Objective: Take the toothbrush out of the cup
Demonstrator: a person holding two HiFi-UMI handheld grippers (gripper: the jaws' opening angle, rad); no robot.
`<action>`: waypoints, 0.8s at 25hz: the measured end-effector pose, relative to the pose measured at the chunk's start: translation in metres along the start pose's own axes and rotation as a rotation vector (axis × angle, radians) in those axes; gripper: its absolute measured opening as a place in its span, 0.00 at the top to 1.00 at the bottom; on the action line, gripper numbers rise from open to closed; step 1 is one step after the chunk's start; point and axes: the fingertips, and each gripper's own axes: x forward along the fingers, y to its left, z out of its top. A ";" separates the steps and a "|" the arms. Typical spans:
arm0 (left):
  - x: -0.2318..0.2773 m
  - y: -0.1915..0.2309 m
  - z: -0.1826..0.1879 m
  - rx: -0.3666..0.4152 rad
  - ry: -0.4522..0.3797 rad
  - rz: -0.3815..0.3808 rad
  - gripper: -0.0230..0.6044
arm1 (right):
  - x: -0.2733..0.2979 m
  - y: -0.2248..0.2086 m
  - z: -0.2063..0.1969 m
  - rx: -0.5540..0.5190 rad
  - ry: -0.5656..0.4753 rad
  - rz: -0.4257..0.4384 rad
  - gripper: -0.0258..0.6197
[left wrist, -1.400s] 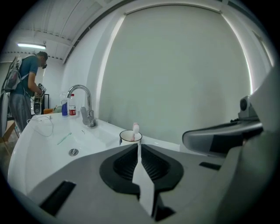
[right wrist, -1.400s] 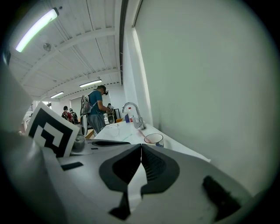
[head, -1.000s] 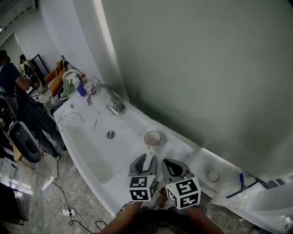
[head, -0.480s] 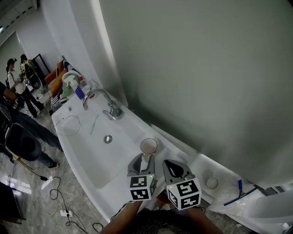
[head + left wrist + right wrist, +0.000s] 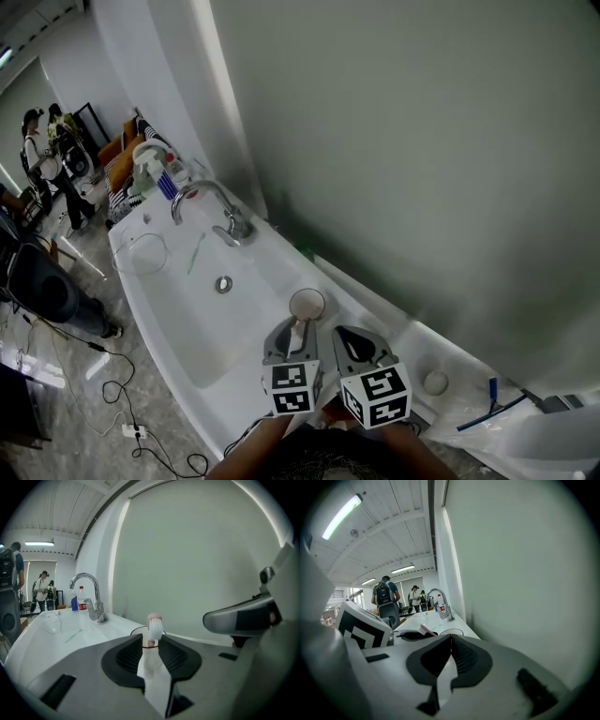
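White and long, a washbasin counter (image 5: pixel 178 319) runs beneath a plain grey-green wall (image 5: pixel 422 141), with people (image 5: pixel 42 155) standing in the room at far left. Moving right, we see a clear glass vessel (image 5: pixel 141 253) on the counter, a thin pale green stick (image 5: pixel 196 251) lying flat near it, then a curved chrome tap (image 5: pixel 225 211) on the wall side. Further right, a round pale cup (image 5: pixel 293 300) stands on the counter's ledge close to the wall, and a white toothbrush with a pink-edged head (image 5: pixel 153 623) stands upright in it. Just in front of the cup we hold the left gripper (image 5: pixel 298 324), its grey jaws reaching to the cup's mouth. They have just been closing and stand a little apart, one on either side of the toothbrush neck, with the head rising above them; we see no firm press yet. Immediately to its right, the right gripper (image 5: pixel 343 335) has its jaws closed tip to tip, pointing along the wall.
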 end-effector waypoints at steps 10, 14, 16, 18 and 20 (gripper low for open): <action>0.004 0.002 -0.004 0.004 0.013 0.015 0.88 | 0.009 0.001 0.000 -0.008 0.008 0.028 0.94; 0.004 0.005 -0.002 -0.005 0.008 0.012 0.89 | 0.009 0.000 0.001 -0.005 0.005 0.027 0.94; 0.003 0.005 0.001 -0.006 0.002 0.010 0.89 | 0.008 0.000 0.001 -0.003 0.002 0.027 0.94; 0.002 0.005 0.005 -0.006 -0.004 0.009 0.89 | 0.007 0.000 0.002 -0.002 0.001 0.029 0.94; -0.001 0.005 0.009 -0.006 -0.010 0.009 0.89 | 0.006 0.002 0.002 0.002 -0.001 0.030 0.94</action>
